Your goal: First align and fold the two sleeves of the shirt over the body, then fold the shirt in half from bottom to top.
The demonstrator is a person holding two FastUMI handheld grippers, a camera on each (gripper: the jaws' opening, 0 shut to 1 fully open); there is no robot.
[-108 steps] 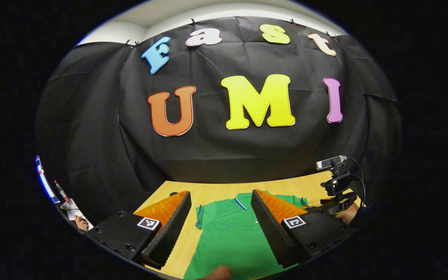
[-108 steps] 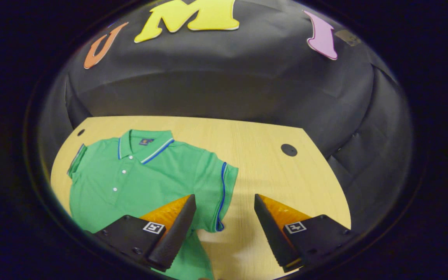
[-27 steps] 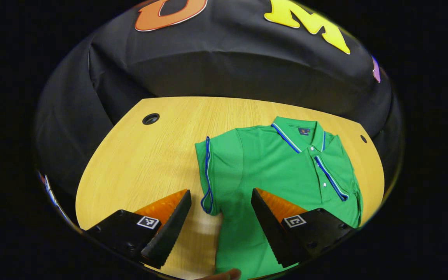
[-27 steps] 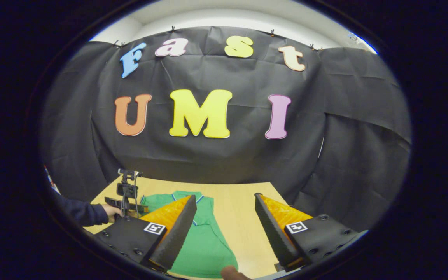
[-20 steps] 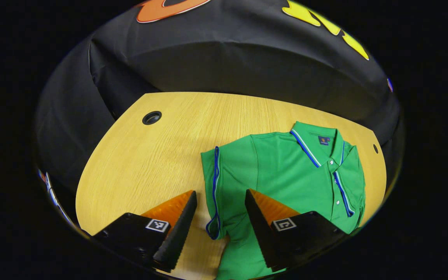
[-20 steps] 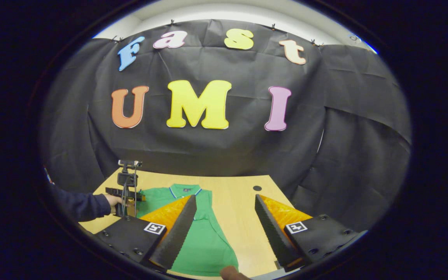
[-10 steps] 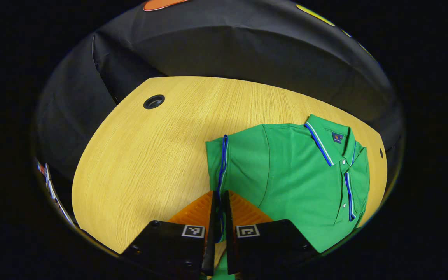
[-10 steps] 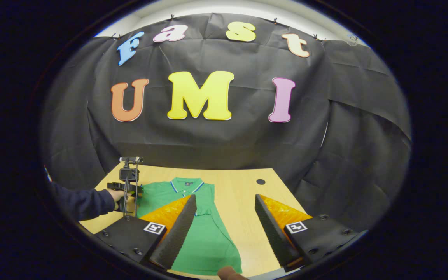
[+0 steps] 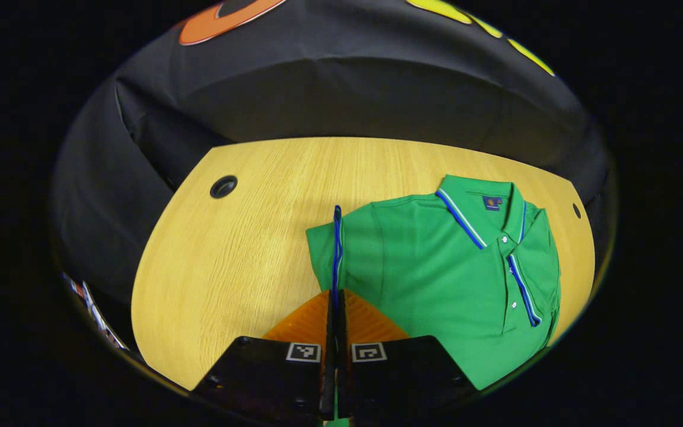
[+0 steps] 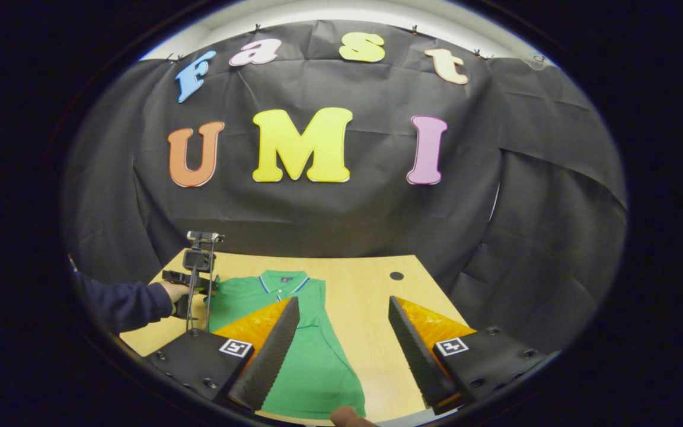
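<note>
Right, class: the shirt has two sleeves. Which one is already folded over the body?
The sleeve beside the button placket, lying flat on the chest. The other sleeve sticks out, pinched in the left gripper.

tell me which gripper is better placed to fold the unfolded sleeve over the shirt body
Left. The left gripper is shut on the sleeve at its blue-trimmed cuff, so it only has to carry it across the shirt. The right gripper is open, held up off the table.
</note>
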